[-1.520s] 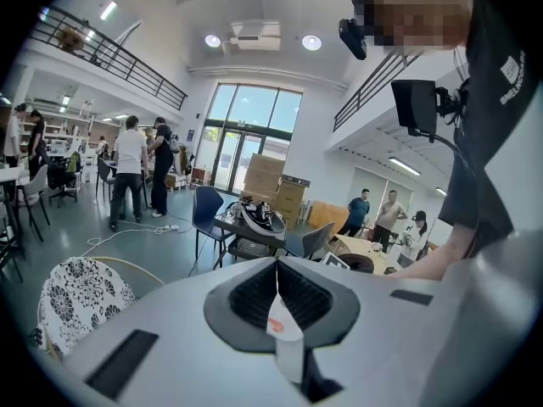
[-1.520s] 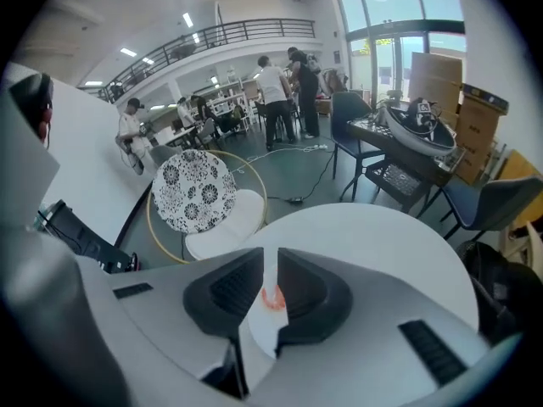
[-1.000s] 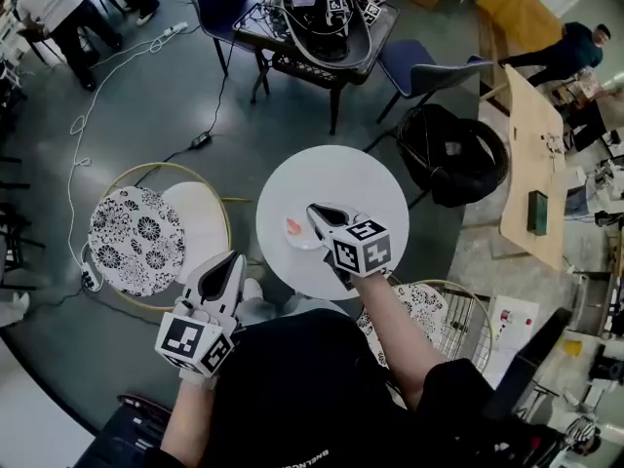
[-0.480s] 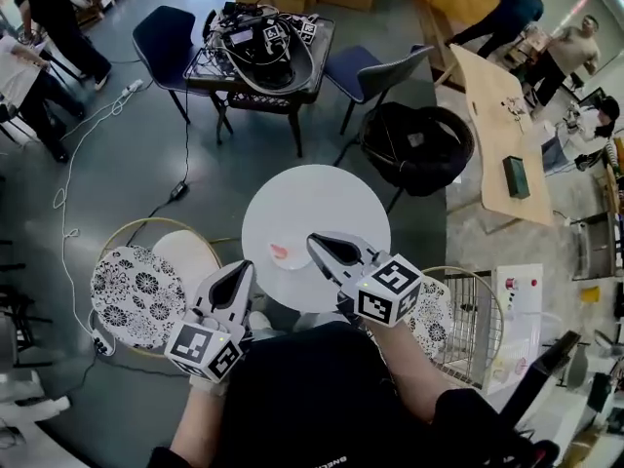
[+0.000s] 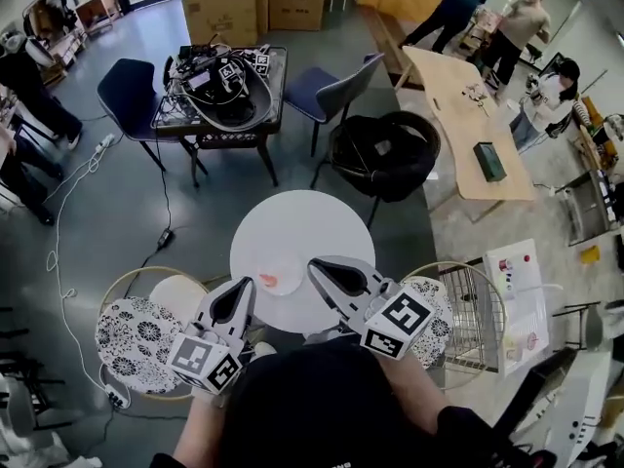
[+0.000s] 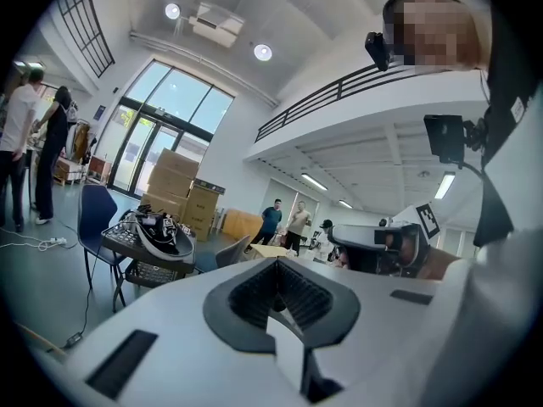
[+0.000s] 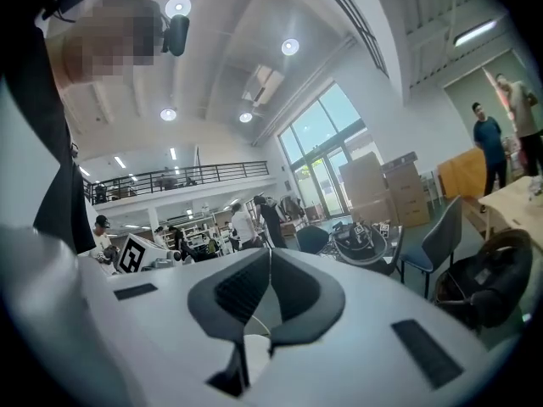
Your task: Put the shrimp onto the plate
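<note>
Round white table (image 5: 322,227) sits mid-frame in the head view, with both grippers held at its near edge. Left gripper (image 5: 234,298) and right gripper (image 5: 330,273) each have their jaws pressed fully together with nothing between them, per their own views. Shrimp (image 5: 268,281) lies on the near-left part of the table, between the two gripper tips and touching neither; the plate rim can't be made out against the white top.
</note>
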### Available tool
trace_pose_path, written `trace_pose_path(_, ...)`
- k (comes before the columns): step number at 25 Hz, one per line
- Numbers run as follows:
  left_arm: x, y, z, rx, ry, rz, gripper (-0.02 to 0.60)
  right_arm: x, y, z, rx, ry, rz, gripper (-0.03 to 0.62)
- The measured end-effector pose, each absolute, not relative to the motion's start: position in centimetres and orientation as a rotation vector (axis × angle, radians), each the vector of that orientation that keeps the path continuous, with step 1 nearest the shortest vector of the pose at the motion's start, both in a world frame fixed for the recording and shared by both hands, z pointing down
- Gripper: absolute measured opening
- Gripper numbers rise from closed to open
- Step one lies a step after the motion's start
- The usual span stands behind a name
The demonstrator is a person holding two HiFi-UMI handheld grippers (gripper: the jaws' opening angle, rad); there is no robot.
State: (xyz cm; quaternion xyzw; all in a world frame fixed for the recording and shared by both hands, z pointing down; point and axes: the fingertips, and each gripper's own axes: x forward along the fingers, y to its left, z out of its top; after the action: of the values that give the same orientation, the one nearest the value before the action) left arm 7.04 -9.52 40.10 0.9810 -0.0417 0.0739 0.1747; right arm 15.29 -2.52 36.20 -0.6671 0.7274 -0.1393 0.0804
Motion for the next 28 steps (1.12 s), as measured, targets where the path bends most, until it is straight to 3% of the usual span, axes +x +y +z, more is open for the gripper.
trace_pose_path(10,9.8,-8.6,38.6,2.802,0.029,0.191,0.006,16.5,-0.4,34.4,-2.068,2.094,-0.280,0.020)
trace_pose_path(28,10.7,-8.8,39.1,2.781,0.046,0.199,0.006,17.8,-1.3,35.7,-2.076,2.081,-0.327,0.018)
